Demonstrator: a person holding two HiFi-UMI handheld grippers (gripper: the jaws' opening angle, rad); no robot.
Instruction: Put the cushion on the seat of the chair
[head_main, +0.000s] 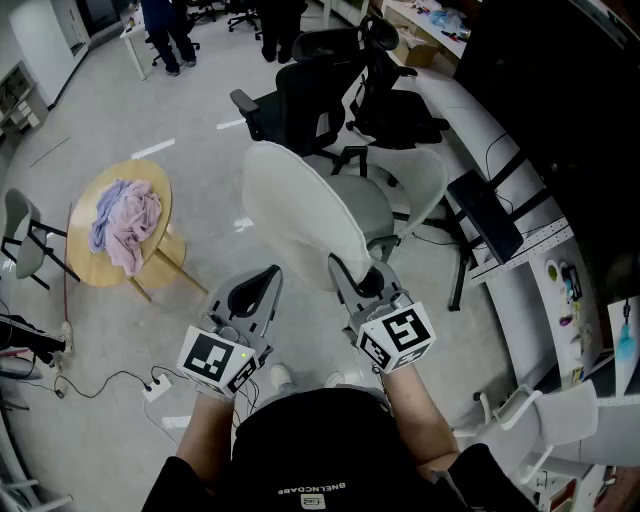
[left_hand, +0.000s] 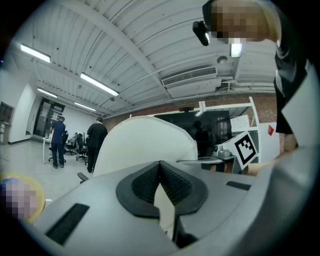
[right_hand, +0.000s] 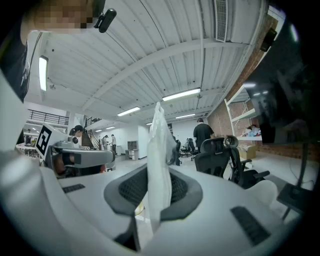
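Note:
The white oval cushion (head_main: 298, 212) hangs in the air in front of me, its lower edge pinched in my right gripper (head_main: 352, 272). In the right gripper view the cushion (right_hand: 160, 150) stands edge-on between the jaws of that gripper (right_hand: 152, 187). My left gripper (head_main: 264, 282) is shut just beside the cushion's lower left edge, with no hold on it. From the left gripper view the cushion's broad face (left_hand: 145, 142) rises beyond the closed jaws of the left gripper (left_hand: 161, 172). The pale chair (head_main: 415, 190) with its grey seat (head_main: 372, 205) stands right behind the cushion.
Black office chairs (head_main: 320, 100) crowd behind the pale chair. A long desk (head_main: 500, 200) runs along the right. At left is a round wooden table (head_main: 150, 180) with a pink cloth (head_main: 125, 222). A power strip (head_main: 155, 388) and cables lie on the floor. People stand far back.

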